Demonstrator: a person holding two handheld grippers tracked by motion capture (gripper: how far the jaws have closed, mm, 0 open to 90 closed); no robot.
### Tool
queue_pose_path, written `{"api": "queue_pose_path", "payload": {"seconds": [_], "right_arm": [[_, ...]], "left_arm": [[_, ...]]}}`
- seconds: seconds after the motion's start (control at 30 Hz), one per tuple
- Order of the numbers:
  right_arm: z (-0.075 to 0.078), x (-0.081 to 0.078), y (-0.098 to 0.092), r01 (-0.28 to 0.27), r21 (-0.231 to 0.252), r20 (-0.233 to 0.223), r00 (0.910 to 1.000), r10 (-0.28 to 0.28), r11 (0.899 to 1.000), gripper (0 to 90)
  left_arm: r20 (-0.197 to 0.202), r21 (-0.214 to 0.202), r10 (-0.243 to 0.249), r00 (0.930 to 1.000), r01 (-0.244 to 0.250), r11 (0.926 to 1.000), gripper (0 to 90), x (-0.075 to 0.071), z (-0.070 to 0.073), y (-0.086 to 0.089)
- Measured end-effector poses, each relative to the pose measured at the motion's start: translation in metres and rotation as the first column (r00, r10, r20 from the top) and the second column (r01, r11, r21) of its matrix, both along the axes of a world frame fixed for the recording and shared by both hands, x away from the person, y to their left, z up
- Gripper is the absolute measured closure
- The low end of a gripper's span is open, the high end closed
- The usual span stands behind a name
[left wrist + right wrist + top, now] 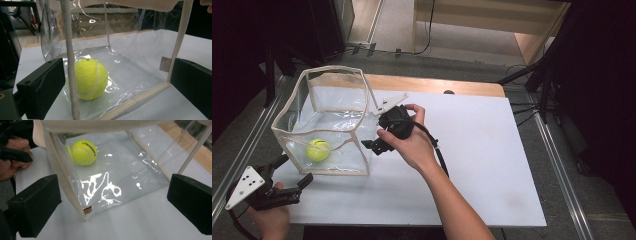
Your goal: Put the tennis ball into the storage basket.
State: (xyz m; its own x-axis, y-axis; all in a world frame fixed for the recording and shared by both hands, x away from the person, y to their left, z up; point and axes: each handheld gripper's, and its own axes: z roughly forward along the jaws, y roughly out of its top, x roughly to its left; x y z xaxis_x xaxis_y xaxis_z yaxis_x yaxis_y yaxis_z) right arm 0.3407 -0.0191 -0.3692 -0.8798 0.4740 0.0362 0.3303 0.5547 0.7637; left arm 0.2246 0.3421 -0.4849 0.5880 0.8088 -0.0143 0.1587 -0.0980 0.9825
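Black jaws of the left gripper (294, 172) stand released, just outside the clear bag (337, 85). Inside the bag, on its floor, rests the tennis ball (318, 149): placement appears done. Right gripper (373, 145), released beside the bag, grasps nothing; withdrawal likely remains.

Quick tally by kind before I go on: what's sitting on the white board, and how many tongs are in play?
Tennis ball: 1
Clear bag: 1
Tongs: 2, left tongs and right tongs, both open
Total: 4
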Motion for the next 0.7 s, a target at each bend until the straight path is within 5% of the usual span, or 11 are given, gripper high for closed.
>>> {"api": "queue_pose_path", "payload": {"seconds": [0.7], "right_arm": [[-0.049, -0.018, -0.022, 0.065, 0.036, 0.013, 0.9978, -0.066, 0.997, 0.0]], "left_arm": [[0.003, 0.005, 0.0, 1.0, 0.0, 1.0, 0.1, 0.0, 0.0, 0.0]]}}
